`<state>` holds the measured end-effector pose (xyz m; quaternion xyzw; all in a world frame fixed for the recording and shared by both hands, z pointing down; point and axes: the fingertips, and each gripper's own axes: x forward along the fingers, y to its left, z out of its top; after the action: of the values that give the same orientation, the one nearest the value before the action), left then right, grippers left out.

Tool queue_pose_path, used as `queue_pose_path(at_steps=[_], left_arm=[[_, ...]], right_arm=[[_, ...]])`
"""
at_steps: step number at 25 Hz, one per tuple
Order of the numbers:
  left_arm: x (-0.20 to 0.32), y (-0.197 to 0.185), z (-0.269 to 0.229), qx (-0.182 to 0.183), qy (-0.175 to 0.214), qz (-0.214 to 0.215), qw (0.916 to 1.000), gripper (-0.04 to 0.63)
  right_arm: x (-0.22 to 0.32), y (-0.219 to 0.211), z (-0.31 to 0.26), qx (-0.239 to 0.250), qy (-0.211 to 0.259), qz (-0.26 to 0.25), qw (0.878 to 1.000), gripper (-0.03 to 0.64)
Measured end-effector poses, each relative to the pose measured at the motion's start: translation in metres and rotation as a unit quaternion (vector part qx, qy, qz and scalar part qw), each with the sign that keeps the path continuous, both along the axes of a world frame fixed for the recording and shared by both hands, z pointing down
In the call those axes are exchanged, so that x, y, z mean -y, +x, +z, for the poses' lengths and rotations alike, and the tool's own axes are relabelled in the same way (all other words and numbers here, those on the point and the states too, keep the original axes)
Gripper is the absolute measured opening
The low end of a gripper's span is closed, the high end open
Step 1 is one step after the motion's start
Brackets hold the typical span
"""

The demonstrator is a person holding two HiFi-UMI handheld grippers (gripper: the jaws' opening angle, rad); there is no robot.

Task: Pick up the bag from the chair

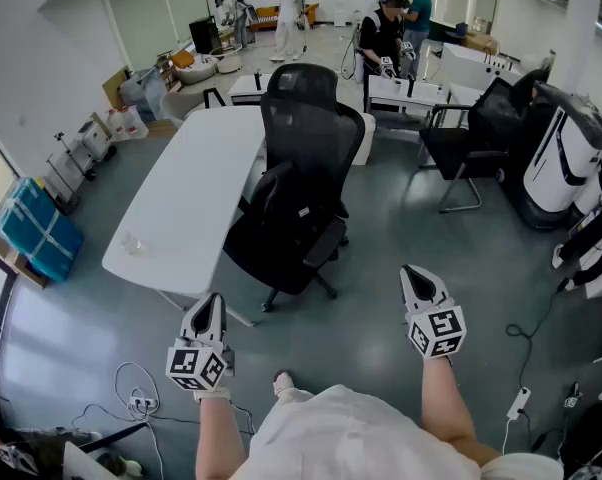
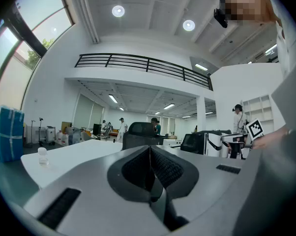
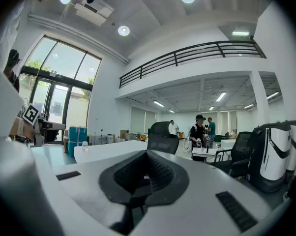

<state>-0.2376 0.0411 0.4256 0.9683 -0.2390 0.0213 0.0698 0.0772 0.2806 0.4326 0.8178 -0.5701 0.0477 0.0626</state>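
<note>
Left gripper (image 1: 212, 303) and right gripper (image 1: 414, 275) are held level, jaws clenched with nothing between them, apart from the chair (image 1: 316, 133). Black bag (image 1: 281, 230) is seen resting on the seat, beside the table (image 1: 181, 208).

**Chair in the middle, table to its left**

The bag (image 1: 284, 220) lies on the chair (image 1: 311, 133) at mid-scene. The table (image 1: 196, 183) stands just left of it, with a bottle (image 1: 131, 243) on its near end. Nearer (well short of the chair) are the left gripper (image 1: 213, 303) and right gripper (image 1: 413, 274). A second chair (image 1: 469, 143) stands far right.
</note>
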Motion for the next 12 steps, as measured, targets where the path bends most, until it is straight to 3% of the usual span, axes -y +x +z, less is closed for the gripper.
queue_pose_path(at_steps=[12], left_arm=[[-0.0028,0.0062,-0.0003,0.000,0.000,0.005,1.0000,0.026]], right_arm=[[-0.0001,0.0030,-0.0025,-0.005,0.001,-0.001,1.000,0.017]])
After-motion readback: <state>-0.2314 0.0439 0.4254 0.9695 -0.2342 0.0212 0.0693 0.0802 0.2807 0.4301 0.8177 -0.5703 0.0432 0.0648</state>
